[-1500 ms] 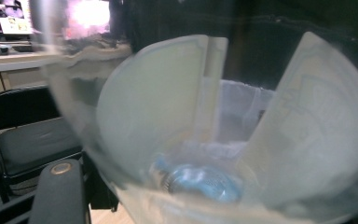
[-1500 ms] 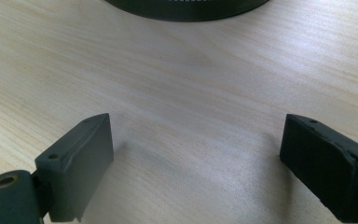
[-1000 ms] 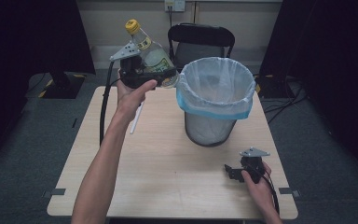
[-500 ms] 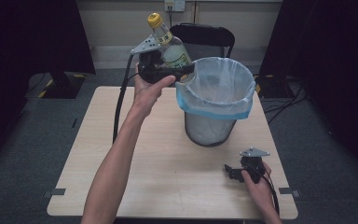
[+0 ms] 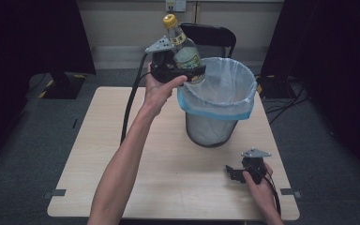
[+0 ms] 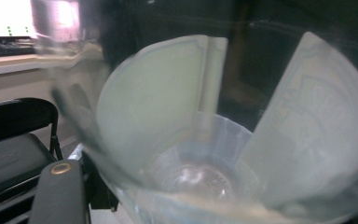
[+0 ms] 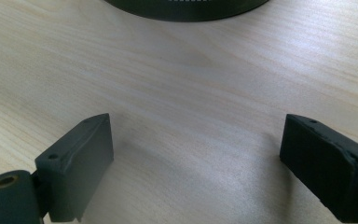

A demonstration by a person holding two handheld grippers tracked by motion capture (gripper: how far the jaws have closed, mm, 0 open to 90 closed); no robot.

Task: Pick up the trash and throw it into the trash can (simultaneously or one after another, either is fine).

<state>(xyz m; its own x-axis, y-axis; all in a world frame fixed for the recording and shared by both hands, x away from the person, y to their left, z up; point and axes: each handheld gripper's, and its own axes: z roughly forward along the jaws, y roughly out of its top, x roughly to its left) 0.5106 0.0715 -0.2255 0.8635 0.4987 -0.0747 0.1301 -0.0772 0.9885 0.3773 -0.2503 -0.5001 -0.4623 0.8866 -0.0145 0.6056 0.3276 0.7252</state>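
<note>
Now the left gripper, jaws clamped on the bottle, has carried it from beside the bin to its near rim. Likely a drop next. Right gripper idle on the surface, jaws spread.

Your left gripper hides the bottle's lower half above the bin. In the left gripper view the bottle blurs; bin's base is cut off.
</note>
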